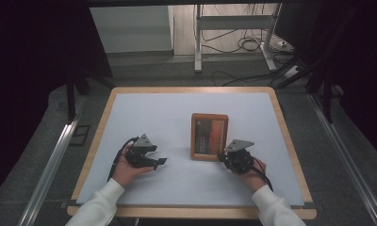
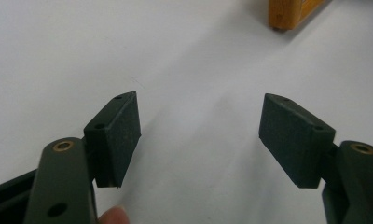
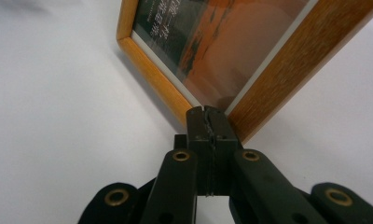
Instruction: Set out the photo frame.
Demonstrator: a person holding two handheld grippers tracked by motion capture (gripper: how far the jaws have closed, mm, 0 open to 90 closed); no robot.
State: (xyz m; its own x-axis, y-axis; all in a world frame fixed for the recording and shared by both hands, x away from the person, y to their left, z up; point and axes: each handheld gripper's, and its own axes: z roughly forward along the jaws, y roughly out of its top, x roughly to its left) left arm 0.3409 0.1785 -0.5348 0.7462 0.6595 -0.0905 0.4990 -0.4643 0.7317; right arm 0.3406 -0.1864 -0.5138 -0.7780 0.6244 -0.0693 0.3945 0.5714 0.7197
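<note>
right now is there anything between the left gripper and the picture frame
Nothing visible. Bare white table lies between the open left gripper and the picture frame; the shut right gripper sits at the frame's near corner.

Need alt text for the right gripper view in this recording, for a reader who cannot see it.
The right gripper, its two black jaws shut together, has its tips at the near corner of a wooden picture frame that lies flat on a white table. The frame holds a dark and orange picture with pale lettering under glass.
</note>
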